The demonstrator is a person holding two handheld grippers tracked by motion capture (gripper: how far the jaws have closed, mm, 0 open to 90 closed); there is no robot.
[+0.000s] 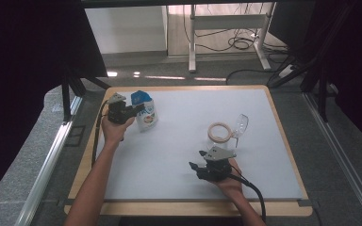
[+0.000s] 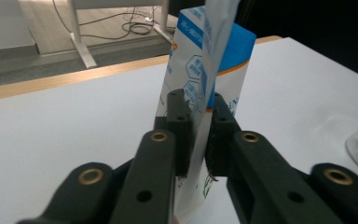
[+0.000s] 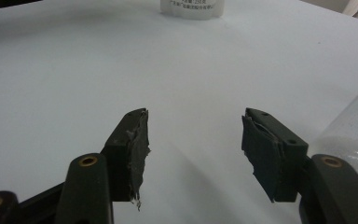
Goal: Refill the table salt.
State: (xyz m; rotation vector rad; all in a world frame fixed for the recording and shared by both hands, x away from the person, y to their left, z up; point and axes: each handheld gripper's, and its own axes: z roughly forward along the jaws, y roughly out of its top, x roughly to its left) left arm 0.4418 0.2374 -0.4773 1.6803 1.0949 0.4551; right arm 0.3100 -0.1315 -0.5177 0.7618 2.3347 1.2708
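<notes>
A blue-and-white pouch (image 1: 147, 114) stands upright at the far left of the white mat (image 1: 169, 150). My left gripper (image 1: 135, 111) is shut on its side edge. In the left gripper view both pads pinch the pouch (image 2: 191, 60) about halfway up, with the left gripper (image 2: 200, 102) pointing across the mat. My right gripper (image 1: 194, 168) rests low near the front of the mat, its jaws pointing left. They stand open over bare mat with nothing between them in the right gripper view, where the right gripper (image 3: 193, 128) faces the pouch's base (image 3: 191, 7) far off.
A pale ring (image 1: 220, 132) lies flat right of centre, with a clear stemmed glass (image 1: 239, 126) on its side just beside it. A clear speckled surface (image 3: 354, 126) is close to my right jaw. The wooden table edge (image 1: 188, 208) frames the mat.
</notes>
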